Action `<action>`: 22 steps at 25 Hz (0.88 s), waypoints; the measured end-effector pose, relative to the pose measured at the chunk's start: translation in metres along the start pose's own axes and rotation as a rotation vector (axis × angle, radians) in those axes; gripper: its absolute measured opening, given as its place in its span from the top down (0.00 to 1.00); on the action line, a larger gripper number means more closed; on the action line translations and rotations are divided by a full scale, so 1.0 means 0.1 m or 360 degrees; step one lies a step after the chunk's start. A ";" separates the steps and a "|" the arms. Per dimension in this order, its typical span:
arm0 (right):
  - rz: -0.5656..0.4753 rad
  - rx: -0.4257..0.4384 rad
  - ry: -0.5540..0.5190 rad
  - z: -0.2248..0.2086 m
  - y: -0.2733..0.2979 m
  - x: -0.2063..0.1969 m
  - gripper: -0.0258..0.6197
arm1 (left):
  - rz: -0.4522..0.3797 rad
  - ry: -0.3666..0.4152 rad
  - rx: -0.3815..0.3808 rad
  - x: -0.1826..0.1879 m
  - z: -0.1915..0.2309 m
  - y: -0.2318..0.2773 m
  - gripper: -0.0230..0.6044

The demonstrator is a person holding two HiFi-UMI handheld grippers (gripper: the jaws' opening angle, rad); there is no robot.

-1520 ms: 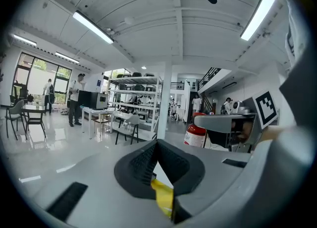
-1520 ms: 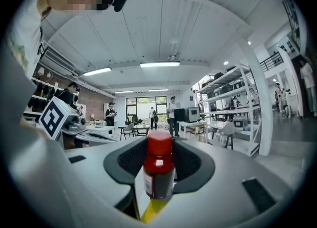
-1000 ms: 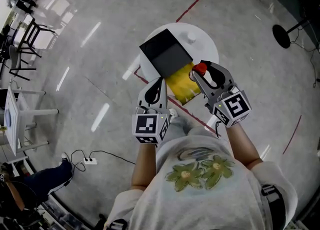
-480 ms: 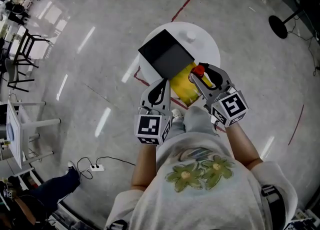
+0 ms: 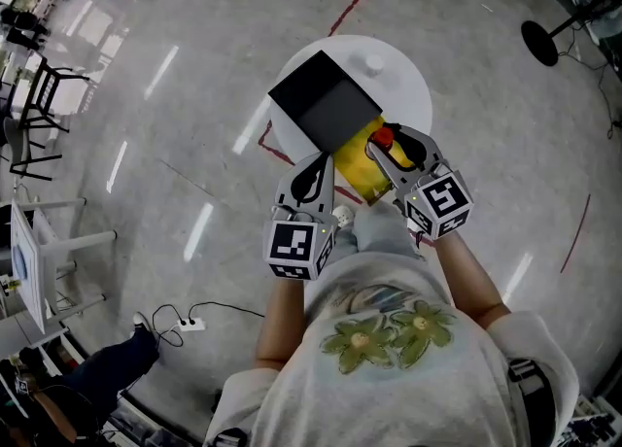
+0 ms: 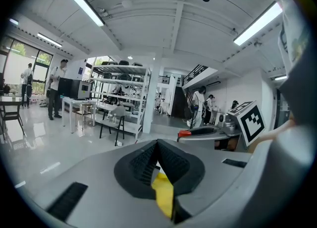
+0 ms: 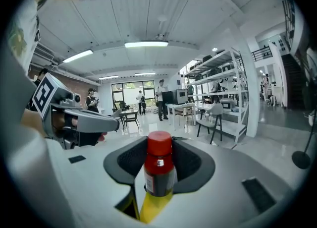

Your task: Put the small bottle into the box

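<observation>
A small dark bottle with a red cap (image 7: 158, 170) stands upright between the jaws of my right gripper (image 5: 382, 147), which is shut on it. In the head view the red cap (image 5: 385, 135) hangs over the right edge of the yellow box (image 5: 356, 165). The box lies on a round white table (image 5: 403, 95), and its black lid or tray (image 5: 325, 105) stands on the far side. My left gripper (image 5: 314, 163) is at the box's near left edge. Its jaws are shut with nothing between them, and yellow shows below them in the left gripper view (image 6: 163, 197).
A small white object (image 5: 372, 70) sits at the back of the table. Red tape lines (image 5: 352, 0) cross the glossy floor. A round stand base (image 5: 540, 42) is at the upper right, tables and chairs (image 5: 39, 95) at the left, and a power strip with cable (image 5: 185, 322) at the lower left.
My right gripper has sunk a little with the bottle, closer to the yellow box. The left gripper has dropped slightly at the box's near edge.
</observation>
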State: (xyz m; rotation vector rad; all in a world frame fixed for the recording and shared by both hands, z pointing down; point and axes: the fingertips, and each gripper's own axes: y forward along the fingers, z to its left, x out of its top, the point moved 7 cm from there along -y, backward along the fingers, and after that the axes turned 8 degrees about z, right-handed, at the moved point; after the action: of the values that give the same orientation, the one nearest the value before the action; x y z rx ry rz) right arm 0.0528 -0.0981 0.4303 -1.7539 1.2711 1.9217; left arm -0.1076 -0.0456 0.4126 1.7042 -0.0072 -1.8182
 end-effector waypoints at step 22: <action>0.0291 0.0017 0.0010 -0.13 0.43 -0.59 0.72 | 0.0106 -0.0007 0.0008 -0.20 0.29 0.18 0.96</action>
State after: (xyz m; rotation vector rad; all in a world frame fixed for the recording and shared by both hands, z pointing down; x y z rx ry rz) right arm 0.0468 -0.1117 0.5031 -1.6918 1.4880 2.0016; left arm -0.1263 -0.0630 0.4431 1.6836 -0.0699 -1.7748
